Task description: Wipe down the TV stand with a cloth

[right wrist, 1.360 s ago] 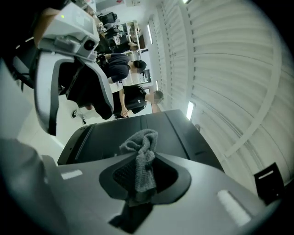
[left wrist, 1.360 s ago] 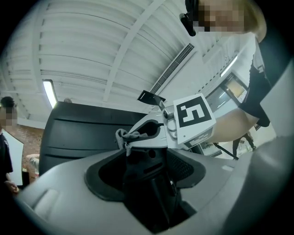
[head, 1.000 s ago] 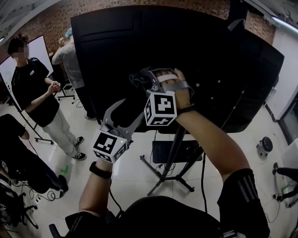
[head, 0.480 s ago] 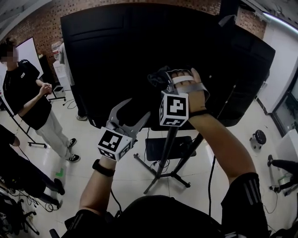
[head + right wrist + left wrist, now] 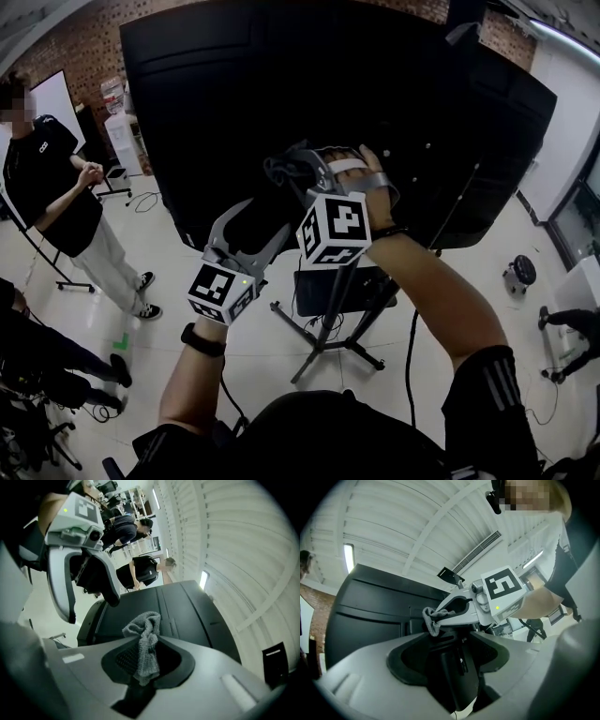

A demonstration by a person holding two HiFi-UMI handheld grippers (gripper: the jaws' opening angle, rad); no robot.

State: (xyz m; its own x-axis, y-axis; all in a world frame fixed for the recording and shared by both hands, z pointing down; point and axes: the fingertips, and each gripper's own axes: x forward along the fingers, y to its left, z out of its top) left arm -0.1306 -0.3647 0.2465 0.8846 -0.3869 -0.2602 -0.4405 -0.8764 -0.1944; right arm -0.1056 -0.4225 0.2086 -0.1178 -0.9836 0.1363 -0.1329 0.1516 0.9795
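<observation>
A big black TV back panel (image 5: pixel 375 112) rises in front of me on a black tripod stand (image 5: pixel 328 328). My right gripper (image 5: pixel 292 171) is shut on a bunched grey cloth (image 5: pixel 281 169) and holds it up against the panel. The right gripper view shows the cloth (image 5: pixel 145 648) pinched between the jaws and hanging from them, with the panel (image 5: pixel 173 606) behind. My left gripper (image 5: pixel 251 225) is lower and to the left, open and holding nothing. In the left gripper view it (image 5: pixel 450 663) points up at the right gripper (image 5: pixel 464 611) and the cloth (image 5: pixel 432 619).
A black shelf (image 5: pixel 342 291) sits on the stand below the panel, with cables (image 5: pixel 412 347) trailing to the white floor. A person in a black T-shirt (image 5: pixel 47 187) stands at the left near a whiteboard (image 5: pixel 58 94). A round stool (image 5: pixel 518 274) is at the right.
My right gripper, still shut on the cloth, has slid left and slightly down along the panel since half a second ago. The left gripper has barely moved.
</observation>
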